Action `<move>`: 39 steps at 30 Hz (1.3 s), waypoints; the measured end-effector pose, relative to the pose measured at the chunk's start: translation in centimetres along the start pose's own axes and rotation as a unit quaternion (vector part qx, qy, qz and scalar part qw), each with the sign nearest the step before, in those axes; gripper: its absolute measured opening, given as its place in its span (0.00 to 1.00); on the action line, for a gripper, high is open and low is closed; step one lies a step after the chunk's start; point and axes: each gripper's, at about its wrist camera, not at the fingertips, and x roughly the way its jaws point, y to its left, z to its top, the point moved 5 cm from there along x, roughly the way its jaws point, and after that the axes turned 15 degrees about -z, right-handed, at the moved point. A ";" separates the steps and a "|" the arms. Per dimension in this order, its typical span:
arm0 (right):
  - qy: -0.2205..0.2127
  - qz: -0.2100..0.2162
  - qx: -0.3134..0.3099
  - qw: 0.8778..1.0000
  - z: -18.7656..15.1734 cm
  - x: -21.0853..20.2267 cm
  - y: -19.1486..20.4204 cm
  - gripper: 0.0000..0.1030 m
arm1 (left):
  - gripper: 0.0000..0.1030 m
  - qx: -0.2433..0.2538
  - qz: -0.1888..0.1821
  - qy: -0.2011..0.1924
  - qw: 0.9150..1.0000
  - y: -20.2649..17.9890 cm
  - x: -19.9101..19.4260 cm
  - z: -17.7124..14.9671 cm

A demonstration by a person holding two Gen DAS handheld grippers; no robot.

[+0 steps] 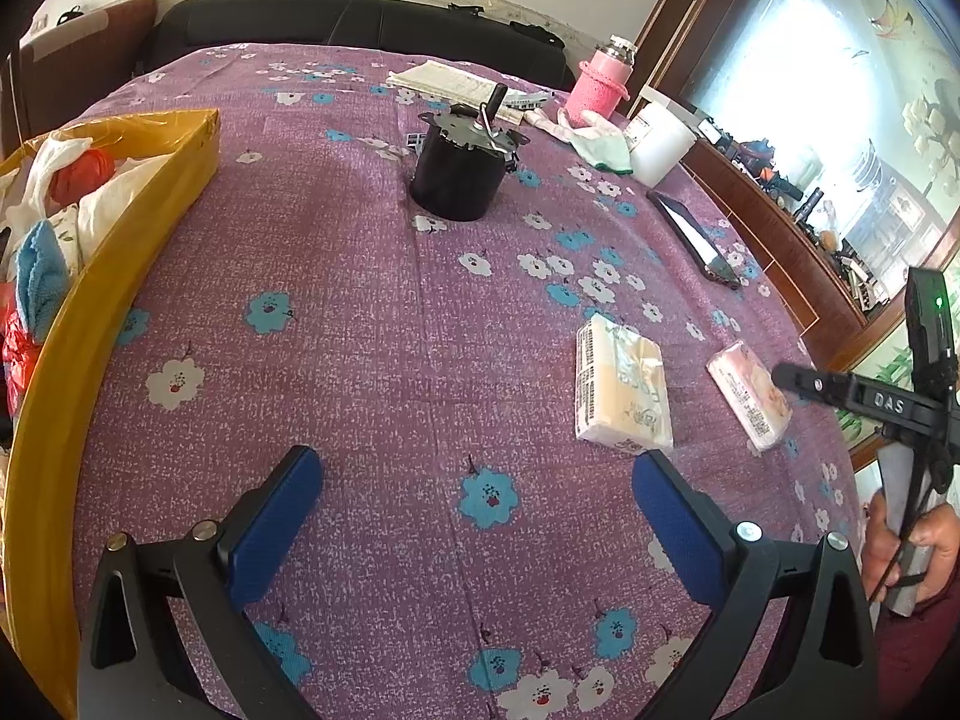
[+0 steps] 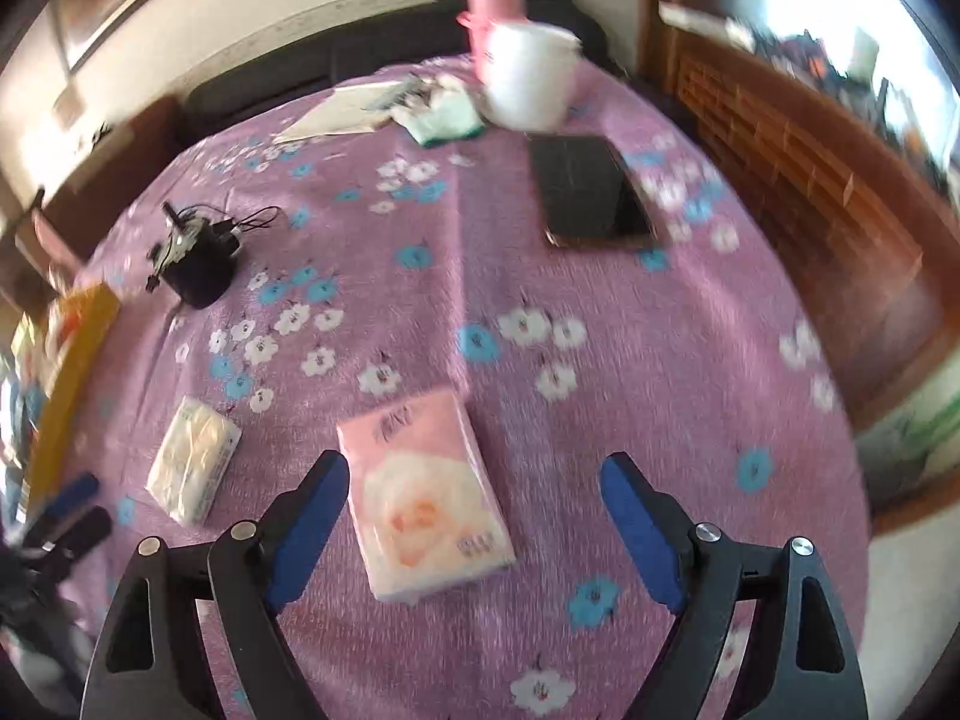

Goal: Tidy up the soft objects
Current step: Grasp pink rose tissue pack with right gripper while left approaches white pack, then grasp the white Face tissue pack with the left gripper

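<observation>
Between open right tongs [image 2: 474, 510], pink tissue pack [image 2: 426, 498]

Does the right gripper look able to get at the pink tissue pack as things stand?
Probably yes. The right gripper is open, and the pink tissue pack lies flat on the purple cloth between its fingers, nearer the left one. Nothing covers it; the cream tissue pack lies apart.

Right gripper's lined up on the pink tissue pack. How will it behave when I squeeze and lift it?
The pink tissue pack looks soft and probably light, so it should give under the pads. Its glossy wrapper may be slippery. It lies flat on the tablecloth between the open right gripper fingers, nearer one finger, so it might twist.
</observation>
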 end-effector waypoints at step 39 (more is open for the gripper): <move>-0.041 -0.022 -0.073 0.996 -3.0 0.7 -0.6 0.57 | 0.99 0.112 0.087 0.122 0.982 -7.0 9.8 2.3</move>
